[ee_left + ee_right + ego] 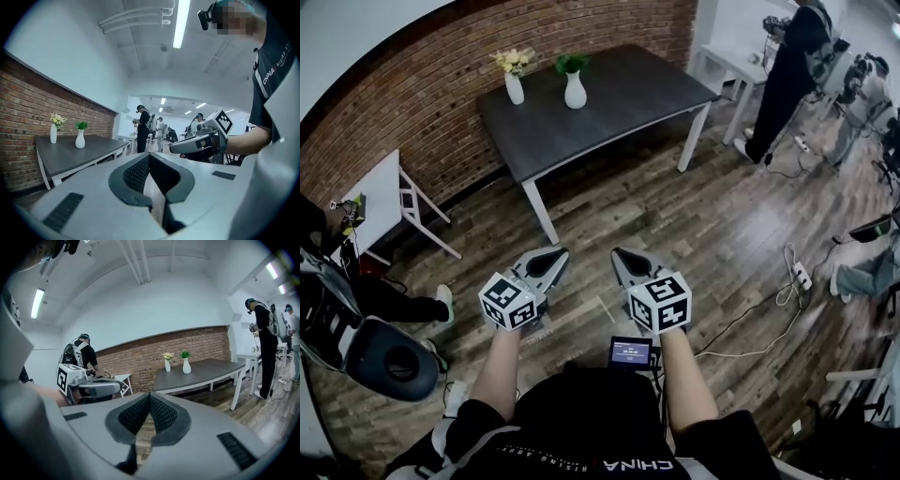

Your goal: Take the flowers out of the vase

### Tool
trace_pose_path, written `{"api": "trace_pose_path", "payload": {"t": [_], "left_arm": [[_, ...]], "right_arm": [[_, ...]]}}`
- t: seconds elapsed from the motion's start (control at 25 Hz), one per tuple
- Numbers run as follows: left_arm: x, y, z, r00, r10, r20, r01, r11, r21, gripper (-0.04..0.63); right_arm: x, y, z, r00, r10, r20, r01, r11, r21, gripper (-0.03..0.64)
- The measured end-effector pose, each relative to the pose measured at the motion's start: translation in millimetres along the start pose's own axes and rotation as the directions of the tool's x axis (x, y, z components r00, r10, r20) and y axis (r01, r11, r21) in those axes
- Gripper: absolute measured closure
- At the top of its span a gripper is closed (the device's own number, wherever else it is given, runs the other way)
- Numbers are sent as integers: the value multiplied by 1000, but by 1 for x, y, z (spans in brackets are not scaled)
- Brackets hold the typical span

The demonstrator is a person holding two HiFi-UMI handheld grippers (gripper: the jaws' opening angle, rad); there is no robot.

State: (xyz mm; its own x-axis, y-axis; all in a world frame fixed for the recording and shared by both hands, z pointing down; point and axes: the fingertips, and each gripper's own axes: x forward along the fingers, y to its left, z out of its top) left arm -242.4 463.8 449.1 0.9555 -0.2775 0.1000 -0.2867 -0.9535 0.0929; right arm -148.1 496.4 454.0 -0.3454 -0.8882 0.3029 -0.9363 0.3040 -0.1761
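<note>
Two white vases stand near the far left end of a dark table point(609, 103). The left vase point(515, 88) holds pale yellow flowers point(514, 60); the right vase point(575, 91) holds a green sprig point(572, 63). Both vases show small in the left gripper view point(53, 133) point(80, 139) and in the right gripper view point(167, 365) point(186, 365). My left gripper point(549, 257) and right gripper point(623, 259) are held side by side over the wooden floor, well short of the table. Both are shut with nothing between the jaws.
A brick wall point(441, 103) runs behind the table. A small white table point(380, 202) stands at the left, another white table point(731, 66) at the back right. People stand at the right point(792, 66). Cables and a power strip point(802, 275) lie on the floor.
</note>
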Motion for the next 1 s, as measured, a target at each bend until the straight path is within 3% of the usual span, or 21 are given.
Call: {"api": "trace_pose_path", "payload": {"t": [0.52, 1.0], "left_arm": [[5, 0, -5, 1000, 19, -9, -19, 1000, 0, 592], [37, -9, -7, 998, 64, -26, -64, 998, 0, 592]], "right_arm": [[-1, -7, -2, 1000, 9, -1, -9, 1000, 13, 609], [-19, -45, -9, 1000, 26, -4, -25, 999, 28, 609]]}}
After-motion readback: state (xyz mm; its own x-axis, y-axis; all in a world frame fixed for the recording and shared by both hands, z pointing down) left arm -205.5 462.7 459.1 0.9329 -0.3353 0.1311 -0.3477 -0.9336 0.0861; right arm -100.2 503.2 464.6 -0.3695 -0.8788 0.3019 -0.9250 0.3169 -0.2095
